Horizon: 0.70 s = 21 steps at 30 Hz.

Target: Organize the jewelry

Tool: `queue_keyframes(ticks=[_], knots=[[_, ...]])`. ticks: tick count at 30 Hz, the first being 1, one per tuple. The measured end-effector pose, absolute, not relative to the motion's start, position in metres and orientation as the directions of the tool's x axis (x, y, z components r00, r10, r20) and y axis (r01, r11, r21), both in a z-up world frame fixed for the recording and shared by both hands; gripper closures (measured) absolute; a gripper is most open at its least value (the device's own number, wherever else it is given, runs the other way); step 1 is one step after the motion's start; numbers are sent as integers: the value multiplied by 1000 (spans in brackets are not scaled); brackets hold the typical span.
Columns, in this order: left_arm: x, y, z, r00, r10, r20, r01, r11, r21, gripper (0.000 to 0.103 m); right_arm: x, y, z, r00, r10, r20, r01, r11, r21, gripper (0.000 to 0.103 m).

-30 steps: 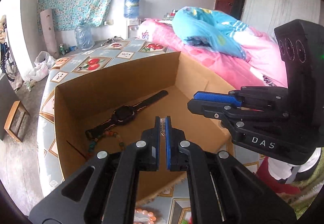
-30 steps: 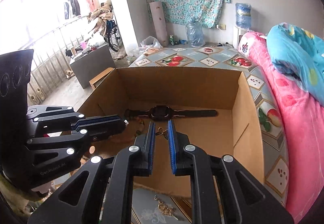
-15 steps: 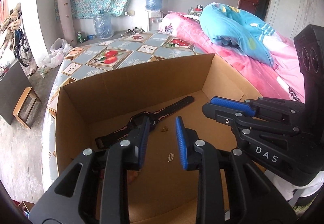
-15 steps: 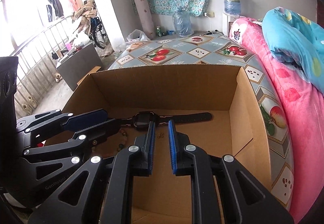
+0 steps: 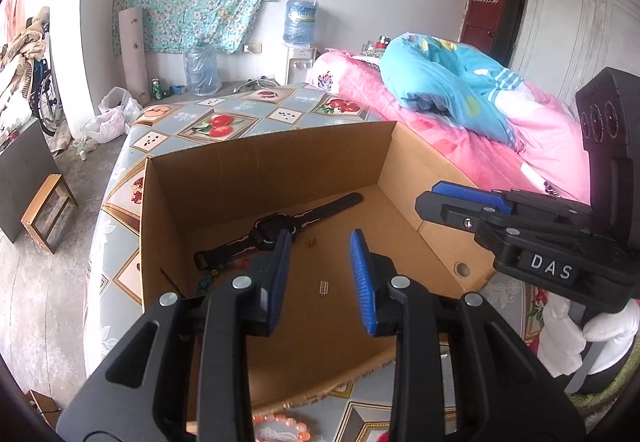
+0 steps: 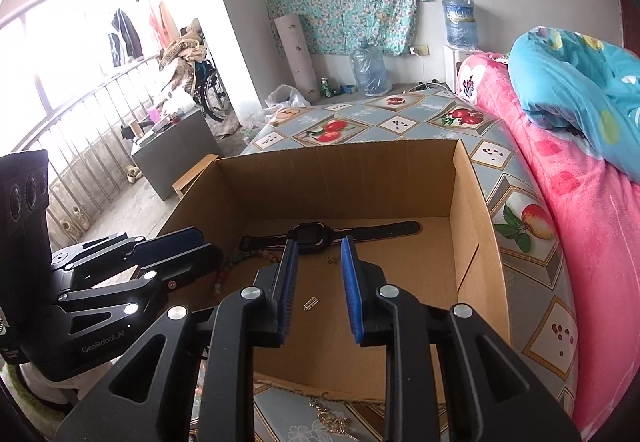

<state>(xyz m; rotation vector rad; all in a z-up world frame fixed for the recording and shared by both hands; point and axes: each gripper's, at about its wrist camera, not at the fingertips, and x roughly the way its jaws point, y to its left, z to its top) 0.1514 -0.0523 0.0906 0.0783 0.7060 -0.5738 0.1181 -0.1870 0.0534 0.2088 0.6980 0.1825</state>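
Open cardboard box [image 5: 404, 178] on a fruit-print cloth [image 5: 224, 122], flaps gone or folded out of sight, brown floor bare in the middle. Inside, along the far wall, a black watch [image 5: 276, 230] laid flat, strap stretched out straight, face up. Just beside the watch's left end, toward the box's left wall, a string of coloured beads [image 5: 208, 280] (red and green ones visible, the rest hidden behind a finger). Near the watch, toward the middle of the floor, a tiny gold charm [image 5: 311, 242], shape too small to make out. Nearer the front wall, alone on the floor, a small ladder-like gold piece [image 5: 323, 288], well apart from the watch.

Outside the box, against its front edge on the cloth: a pale orange bead bracelet [image 5: 280, 426] in the left view, a gold chain [image 6: 332, 420] in the right view.

Left gripper [image 5: 318, 276] poised over the front part of the box, jaws spread wide, nothing between the blue pads, the ladder piece lying on the floor below the gap. Right gripper [image 6: 318, 286] likewise above the box's front half, jaws parted and empty, pointing toward the far wall, the same small piece seen through its gap. Both level with one another, side by side, each visible at the edge of the other's view.
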Motion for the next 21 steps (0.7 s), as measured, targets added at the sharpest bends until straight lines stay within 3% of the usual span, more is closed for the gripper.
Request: queue_keyframes(ticks=[12,21], knots=[[96,-23,85,580,-531,-618,570,806,-158,73,67,-181,59,768,306,-563,-189,948,257,73],[68,-27,64,503,-564,-655,623,762,-178,68,32,-179,41,723,340,-602,-224,939,261,72]])
